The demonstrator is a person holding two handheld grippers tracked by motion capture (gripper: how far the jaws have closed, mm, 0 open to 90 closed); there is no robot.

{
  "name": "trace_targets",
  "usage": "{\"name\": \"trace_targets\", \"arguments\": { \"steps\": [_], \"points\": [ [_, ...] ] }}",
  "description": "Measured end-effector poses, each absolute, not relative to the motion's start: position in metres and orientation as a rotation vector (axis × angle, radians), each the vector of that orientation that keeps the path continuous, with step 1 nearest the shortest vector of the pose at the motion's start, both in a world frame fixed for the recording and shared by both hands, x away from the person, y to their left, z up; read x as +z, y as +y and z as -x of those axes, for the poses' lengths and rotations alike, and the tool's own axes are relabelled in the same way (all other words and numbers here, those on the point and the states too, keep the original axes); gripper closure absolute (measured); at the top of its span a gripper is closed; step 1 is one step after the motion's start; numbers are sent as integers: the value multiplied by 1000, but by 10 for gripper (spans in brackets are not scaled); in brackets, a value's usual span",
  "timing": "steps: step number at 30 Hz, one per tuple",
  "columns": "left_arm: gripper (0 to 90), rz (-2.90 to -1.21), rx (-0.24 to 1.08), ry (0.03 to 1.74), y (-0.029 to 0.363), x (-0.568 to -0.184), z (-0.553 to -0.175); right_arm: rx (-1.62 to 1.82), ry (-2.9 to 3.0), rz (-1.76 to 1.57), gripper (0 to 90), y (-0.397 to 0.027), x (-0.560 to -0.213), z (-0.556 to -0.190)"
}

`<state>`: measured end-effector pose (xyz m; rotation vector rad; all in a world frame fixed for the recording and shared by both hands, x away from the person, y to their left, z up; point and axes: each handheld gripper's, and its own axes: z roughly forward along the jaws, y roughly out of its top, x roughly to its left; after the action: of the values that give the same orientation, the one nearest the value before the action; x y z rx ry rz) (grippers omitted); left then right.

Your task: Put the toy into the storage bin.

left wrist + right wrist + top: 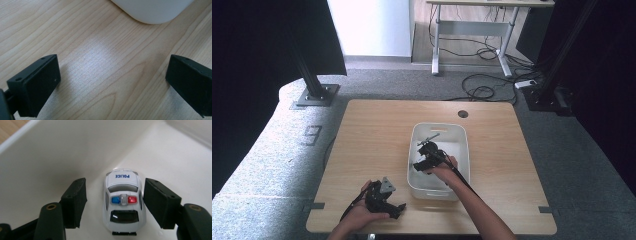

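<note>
Inside the white rectangular plastic tub, the right tool stands spread around a small white toy police car resting free on the tub floor, while the left tool idles wide open over the wooden counter nearby.

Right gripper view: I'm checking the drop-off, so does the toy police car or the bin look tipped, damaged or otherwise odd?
Nothing stands out. The toy police car sits upright on the floor of the white bin, between the open jaws of the right gripper, close to one jaw with a clear gap to the other. No damage shows.
</note>
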<state>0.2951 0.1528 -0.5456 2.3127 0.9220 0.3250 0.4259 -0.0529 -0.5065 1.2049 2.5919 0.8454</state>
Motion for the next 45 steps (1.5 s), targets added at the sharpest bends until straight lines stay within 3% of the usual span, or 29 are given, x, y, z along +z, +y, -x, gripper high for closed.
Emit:
{"name": "trace_targets", "arguments": {
  "steps": [33, 45],
  "points": [
    [0, -2309, 325, 924, 153, -546, -295, 823, 2639, -1238, 333, -63, -512, -418],
    [0, -2309, 325, 924, 153, -546, -295, 825, 2653, -1271, 409, -65, -511, -418]
  ]
}}
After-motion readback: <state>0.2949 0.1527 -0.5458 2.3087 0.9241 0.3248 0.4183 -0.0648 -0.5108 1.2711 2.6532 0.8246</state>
